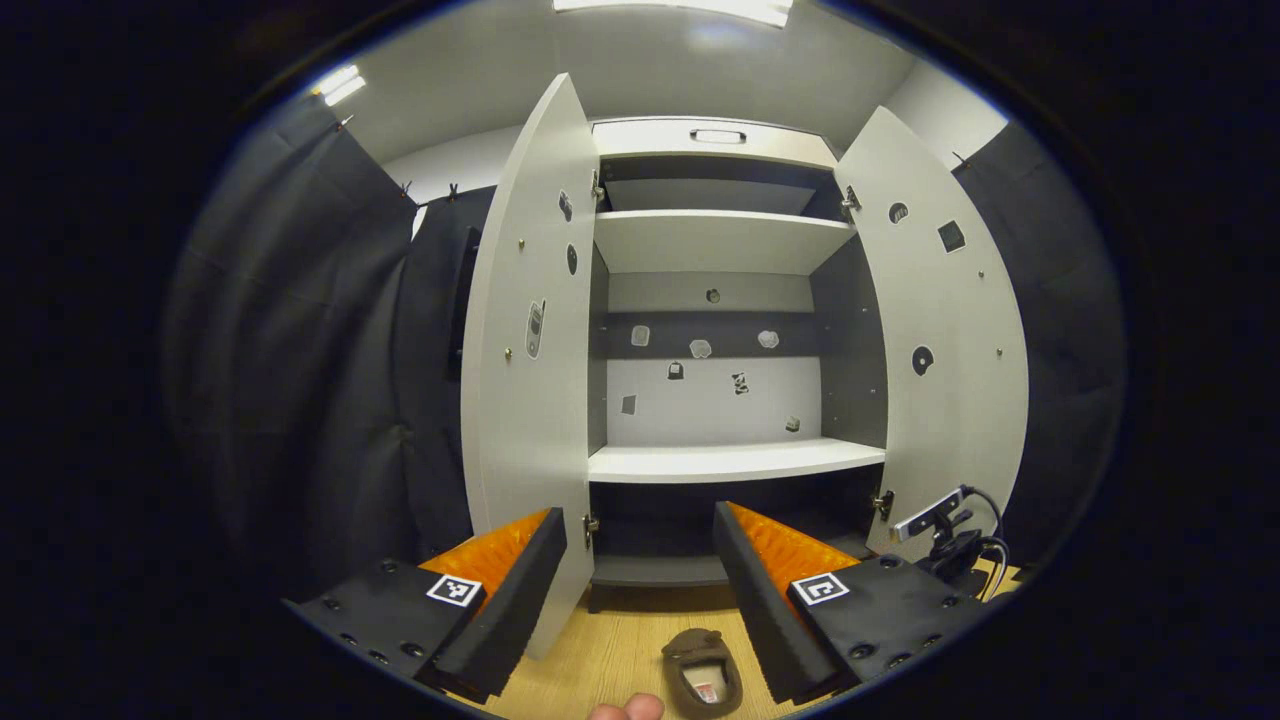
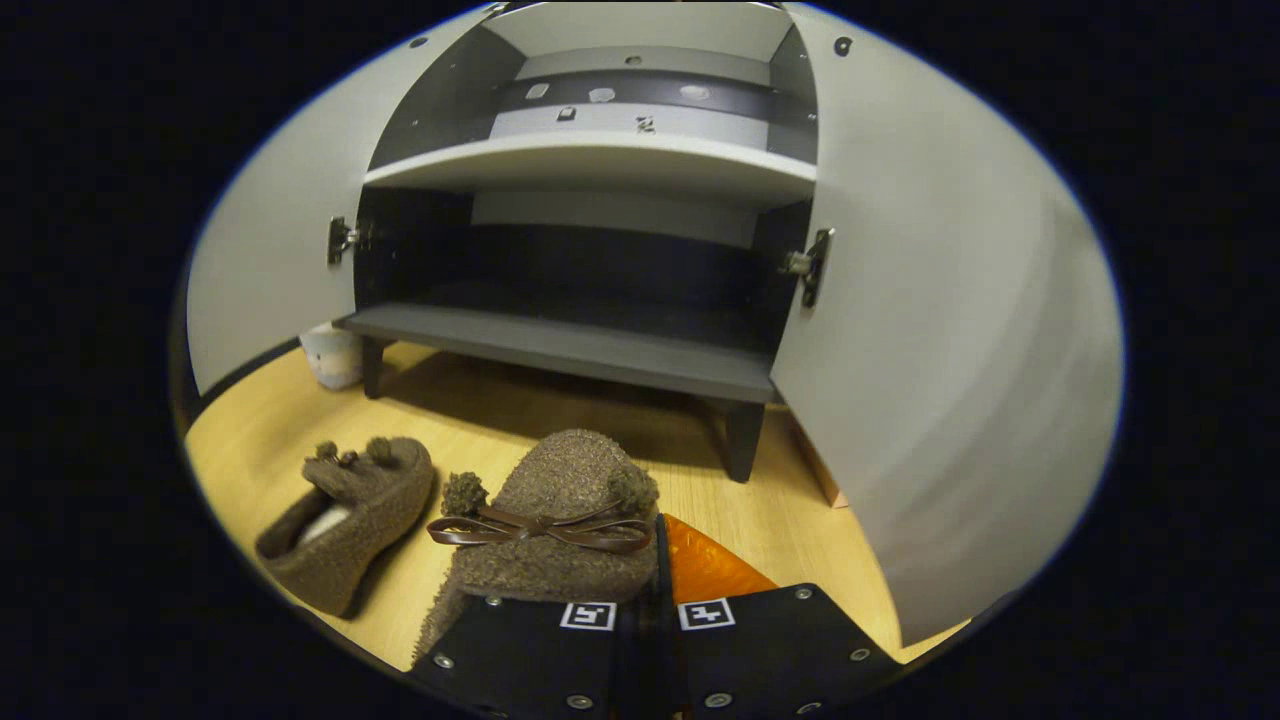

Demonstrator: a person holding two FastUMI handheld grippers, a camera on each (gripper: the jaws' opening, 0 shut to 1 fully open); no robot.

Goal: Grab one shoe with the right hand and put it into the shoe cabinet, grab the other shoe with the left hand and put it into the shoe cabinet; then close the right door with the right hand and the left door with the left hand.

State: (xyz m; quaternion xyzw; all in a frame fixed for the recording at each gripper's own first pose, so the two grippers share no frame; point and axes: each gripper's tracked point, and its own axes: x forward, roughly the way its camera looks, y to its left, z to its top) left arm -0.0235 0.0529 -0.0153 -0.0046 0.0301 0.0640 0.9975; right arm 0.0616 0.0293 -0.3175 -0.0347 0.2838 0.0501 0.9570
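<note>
Right gripper view, reading from the left across: the spare fuzzy brown slipper (image 2: 345, 520) lies on the wooden floor (image 2: 260, 440), out in front of the shoe cabinet's bottom shelf (image 2: 560, 350) and toward that shelf's left end, its opening turned down toward the camera and its toe toward the cabinet. Just beside it, to its right, sits the bowed brown slipper (image 2: 555, 525), touching the right gripper (image 2: 650, 590). The fingers there look drawn nearly together, with the slipper's rear edge at or between them; whether both press on it I cannot tell. This slipper's long axis runs straight from the gripper toward the bottom shelf, toe first, and the shelf mouth stands open between the left door (image 2: 270, 280) and the right door (image 2: 960, 380). So, as I judge it, the coming move is a lift and a push forward along that same line, with little turning needed.

In the left gripper view, the left gripper (image 1: 640, 580) is held high in front of the cabinet with its fingers spread wide and nothing between them. A brown slipper (image 1: 702, 672) lies on the floor below, between the fingers' lines and short of the bottom shelf. A fingertip (image 1: 627, 709) shows at the lower edge. The right hand is much the nearer to its shoe.
</note>
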